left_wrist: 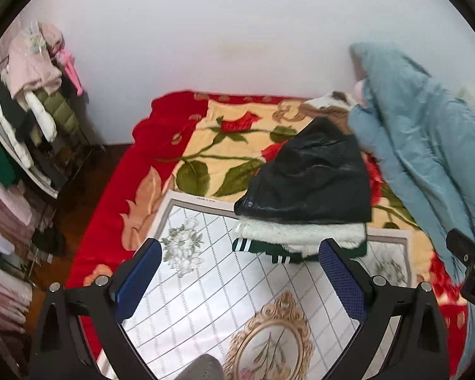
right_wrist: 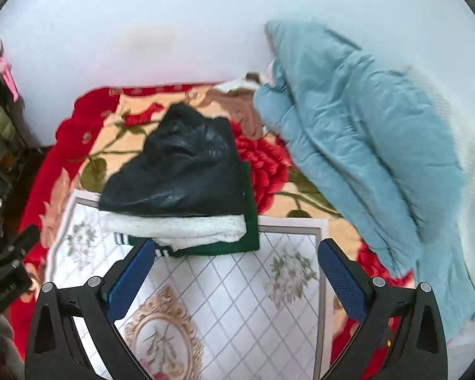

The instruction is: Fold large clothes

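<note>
A stack of folded clothes lies at the far edge of a white patterned mat [left_wrist: 212, 285] [right_wrist: 237, 300]: a black leather garment [left_wrist: 310, 177] [right_wrist: 180, 171] on top, a white fleece layer [left_wrist: 300, 232] [right_wrist: 174, 228] under it, and a green garment with white stripes [left_wrist: 262, 250] [right_wrist: 234, 247] at the bottom. A light blue padded coat [left_wrist: 427, 145] [right_wrist: 357, 145] lies unfolded on the bed to the right. My left gripper [left_wrist: 240, 269] is open and empty above the mat. My right gripper [right_wrist: 237, 272] is open and empty just before the stack.
The mat lies on a bed with a red and cream rose blanket [left_wrist: 205, 145] [right_wrist: 269, 164] against a white wall. A rack with hanging clothes [left_wrist: 38, 104] stands at the left, beside dark floor. A brown and white garment [right_wrist: 237, 101] lies behind the stack.
</note>
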{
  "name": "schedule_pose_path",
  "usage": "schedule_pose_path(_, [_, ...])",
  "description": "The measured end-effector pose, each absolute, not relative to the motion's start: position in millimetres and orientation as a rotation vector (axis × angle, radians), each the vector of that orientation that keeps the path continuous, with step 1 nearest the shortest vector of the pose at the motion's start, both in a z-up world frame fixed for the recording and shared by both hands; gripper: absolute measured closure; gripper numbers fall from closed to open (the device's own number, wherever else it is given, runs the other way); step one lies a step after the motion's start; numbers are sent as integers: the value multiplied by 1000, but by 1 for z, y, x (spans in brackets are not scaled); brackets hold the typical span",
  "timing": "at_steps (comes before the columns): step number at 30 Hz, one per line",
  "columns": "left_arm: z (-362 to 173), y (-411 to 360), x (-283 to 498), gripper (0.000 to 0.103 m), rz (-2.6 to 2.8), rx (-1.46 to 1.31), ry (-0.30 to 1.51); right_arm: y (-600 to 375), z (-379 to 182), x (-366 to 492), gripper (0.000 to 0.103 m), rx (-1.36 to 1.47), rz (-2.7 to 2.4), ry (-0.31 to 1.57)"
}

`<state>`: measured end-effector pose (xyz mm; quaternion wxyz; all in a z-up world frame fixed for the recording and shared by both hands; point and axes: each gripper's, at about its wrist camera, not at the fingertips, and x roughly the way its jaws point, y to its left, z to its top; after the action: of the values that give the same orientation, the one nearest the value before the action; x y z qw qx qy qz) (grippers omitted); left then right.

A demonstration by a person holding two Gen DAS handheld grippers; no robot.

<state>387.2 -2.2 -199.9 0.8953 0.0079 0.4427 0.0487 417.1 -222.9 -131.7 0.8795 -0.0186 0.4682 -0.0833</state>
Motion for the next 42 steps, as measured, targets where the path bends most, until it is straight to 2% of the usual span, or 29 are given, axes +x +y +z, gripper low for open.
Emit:
schedule_pose_path(13, [-57,26,238,2,-1,30,815,-173,47,206,0,-12,-276,821])
schedule_pose_path(21, [-13,29,183,2,9,1,743,-171,121,118,0,-20,-268,705])
schedule_pose_path(29, [0,25,144,1,29,-7,708,-171,147,66,0,-47,-241,646])
schedule_pose_path(42, [9,26,121,1,58,-9,669,-174,149,52,0,-31,-203,653])
